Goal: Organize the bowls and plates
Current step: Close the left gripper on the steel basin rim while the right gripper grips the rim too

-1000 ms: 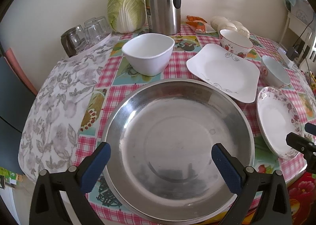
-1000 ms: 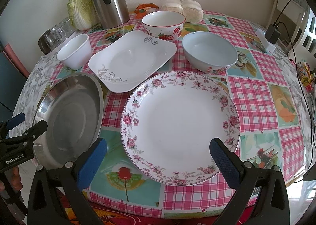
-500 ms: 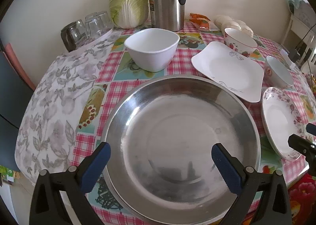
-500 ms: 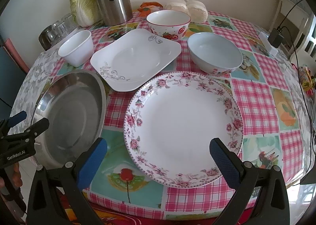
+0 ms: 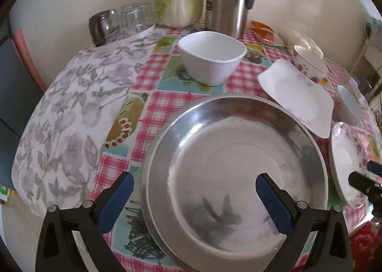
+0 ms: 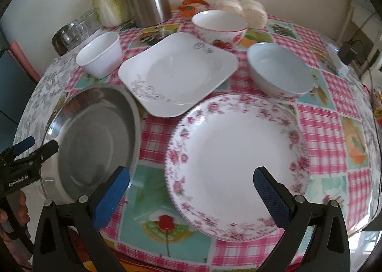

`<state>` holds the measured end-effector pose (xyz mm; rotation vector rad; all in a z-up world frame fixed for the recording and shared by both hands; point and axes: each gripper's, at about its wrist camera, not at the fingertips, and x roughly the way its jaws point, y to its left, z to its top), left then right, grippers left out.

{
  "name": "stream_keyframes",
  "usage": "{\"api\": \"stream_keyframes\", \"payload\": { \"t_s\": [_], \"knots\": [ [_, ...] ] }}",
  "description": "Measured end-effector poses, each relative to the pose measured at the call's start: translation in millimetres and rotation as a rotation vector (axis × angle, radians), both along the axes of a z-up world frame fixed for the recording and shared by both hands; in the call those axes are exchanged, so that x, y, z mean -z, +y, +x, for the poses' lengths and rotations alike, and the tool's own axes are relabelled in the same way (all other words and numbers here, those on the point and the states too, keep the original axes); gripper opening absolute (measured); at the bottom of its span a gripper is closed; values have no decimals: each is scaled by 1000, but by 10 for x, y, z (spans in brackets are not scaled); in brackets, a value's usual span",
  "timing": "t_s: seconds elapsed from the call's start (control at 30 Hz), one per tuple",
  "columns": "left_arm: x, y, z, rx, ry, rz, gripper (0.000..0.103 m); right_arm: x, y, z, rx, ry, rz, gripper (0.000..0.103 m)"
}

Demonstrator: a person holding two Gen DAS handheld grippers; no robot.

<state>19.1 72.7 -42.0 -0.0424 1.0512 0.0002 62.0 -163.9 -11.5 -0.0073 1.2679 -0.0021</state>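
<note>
With both tools spread wide and empty, the left tool (image 5: 194,194) should slide one finger under the near rim of the shiny steel basin (image 5: 235,164) just ahead, while the floral-rimmed plate (image 6: 236,155) lies flat ahead of the right tool (image 6: 191,189)

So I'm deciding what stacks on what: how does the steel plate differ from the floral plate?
The steel plate is bare, reflective metal; the floral plate is white with a band of pink flowers around its rim. The steel plate has taller, steeper walls, while the floral plate is shallower. The steel plate sits at the table's left edge, the floral plate to its right. Both are round, empty and right side up.
</note>
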Motion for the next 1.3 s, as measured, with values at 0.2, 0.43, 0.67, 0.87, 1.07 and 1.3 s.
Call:
{"api": "stream_keyframes", "payload": {
  "t_s": [0.2,0.43,0.67,0.87,1.07,1.3],
  "knots": [
    [42,124,13,-24,-5,-16,103,89,167,84,-41,9,1,103],
    [78,295,27,-72,-38,-24,103,89,239,189,-65,-13,56,103],
    [183,457,80,-94,9,-64,103,188,288,303,-84,-10,93,103],
    [273,516,91,-137,34,-36,100,274,378,363,-114,3,112,95],
    [364,580,118,-146,60,-66,85,310,476,388,-168,-13,88,76],
    [451,546,150,-129,87,-68,61,452,430,455,-165,34,99,37]
  ]
}}
